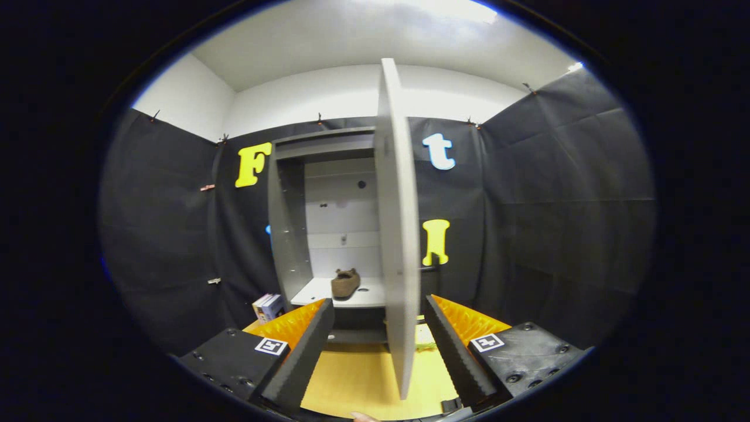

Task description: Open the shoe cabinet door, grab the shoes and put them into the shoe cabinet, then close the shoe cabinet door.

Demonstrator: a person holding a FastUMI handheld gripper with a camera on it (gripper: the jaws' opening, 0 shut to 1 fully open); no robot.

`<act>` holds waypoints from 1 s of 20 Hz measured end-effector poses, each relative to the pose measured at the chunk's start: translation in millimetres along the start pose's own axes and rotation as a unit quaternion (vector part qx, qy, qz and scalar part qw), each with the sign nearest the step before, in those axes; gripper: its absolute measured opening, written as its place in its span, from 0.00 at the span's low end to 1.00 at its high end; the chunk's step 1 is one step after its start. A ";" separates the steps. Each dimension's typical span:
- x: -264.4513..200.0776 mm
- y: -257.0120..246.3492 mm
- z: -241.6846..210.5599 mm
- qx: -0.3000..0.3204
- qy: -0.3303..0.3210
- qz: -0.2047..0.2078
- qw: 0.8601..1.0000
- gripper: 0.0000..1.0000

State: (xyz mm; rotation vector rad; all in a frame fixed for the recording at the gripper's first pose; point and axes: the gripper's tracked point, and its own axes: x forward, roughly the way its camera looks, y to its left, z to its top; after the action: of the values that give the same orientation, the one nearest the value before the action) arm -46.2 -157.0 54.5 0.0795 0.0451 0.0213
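Open cabinet, shoe on the shelf, door edge between the spread fingers.

The gripper (379, 319) stands wide, holding nothing; its ridged, wedge-shaped fingers flank the thin edge of the shoe cabinet door (397, 234), a flat, smooth grey panel swung out towards the camera. Beyond it the shoe cabinet (293, 223) is a tall grey box with a pale back wall. A soft, brown, slipper-like shoe (345, 283) sits on its white bottom shelf. A small box (268, 306) rests left of the cabinet on the yellow wood-toned floor (357, 381).
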 end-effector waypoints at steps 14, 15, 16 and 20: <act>78.6 -62.2 -27.2 0.001 0.017 -0.015 1.000 0.98; 79.7 -60.0 -28.3 0.001 0.020 -0.011 1.000 0.98; 82.9 -57.5 -29.2 0.003 0.021 -0.010 1.000 0.98; 80.0 -26.6 -32.3 0.008 0.019 0.011 1.000 0.98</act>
State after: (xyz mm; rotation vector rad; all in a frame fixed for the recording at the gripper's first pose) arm 32.7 -179.1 16.7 0.0948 0.0819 0.0444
